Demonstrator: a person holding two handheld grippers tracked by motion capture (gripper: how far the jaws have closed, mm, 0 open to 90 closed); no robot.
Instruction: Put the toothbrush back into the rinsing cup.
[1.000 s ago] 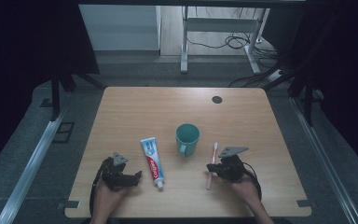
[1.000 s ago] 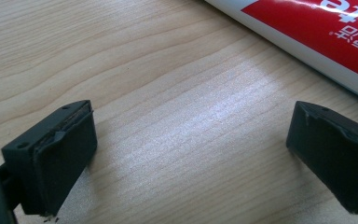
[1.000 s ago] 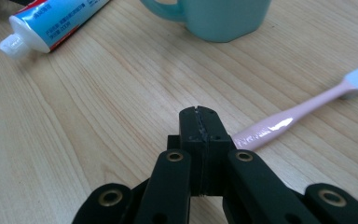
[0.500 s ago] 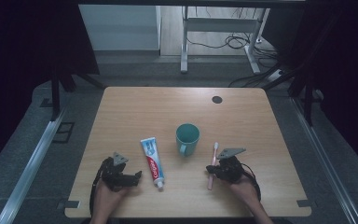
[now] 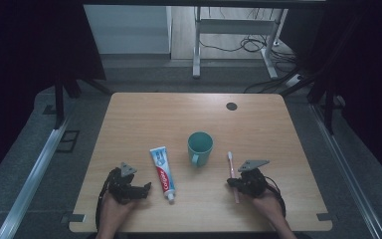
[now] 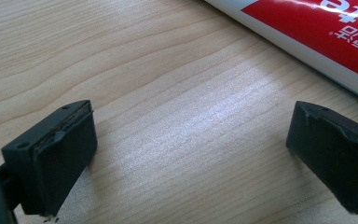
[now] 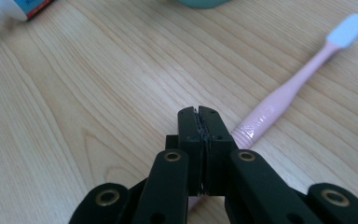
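— Two grippers are down at the near edge of the table (image 5: 144, 114), and the toothbrush (image 5: 233, 172) looks like the thing in play. It lies just right of the teal mug (image 5: 199, 148), bristle head pointing away from the person, handle end running in under the right gripper (image 5: 233, 183).

— Is that gripper holding it?

— I'd say not. In the right gripper view the jaws are pressed flat together with nothing between them, and the pink handle (image 7: 279, 100) passes along their right side and under the linkage, flat on the wood.

— And the other one?

— The left gripper (image 5: 146, 187) rests beside the toothpaste tube (image 5: 162, 172), jaws spread wide over bare table; in the left gripper view the tube's red-and-white side (image 6: 317, 28) sits just past the far jaw, not touching that I can see.

— How would the brush handle, do you think?

— Light and stiff, I'd guess, slim plastic. Nothing fragile about it, but the handle looks glossy, so it could slip or roll between the pads. It lies so low that the jaws must come right down to the tabletop to straddle it.

— Where would you pinch it?

— On the thicker part of the handle, near the ribbed bit close to the gripper, across its width. Taking it by the thin neck or the white bristle head (image 7: 348, 29) would let it swing.
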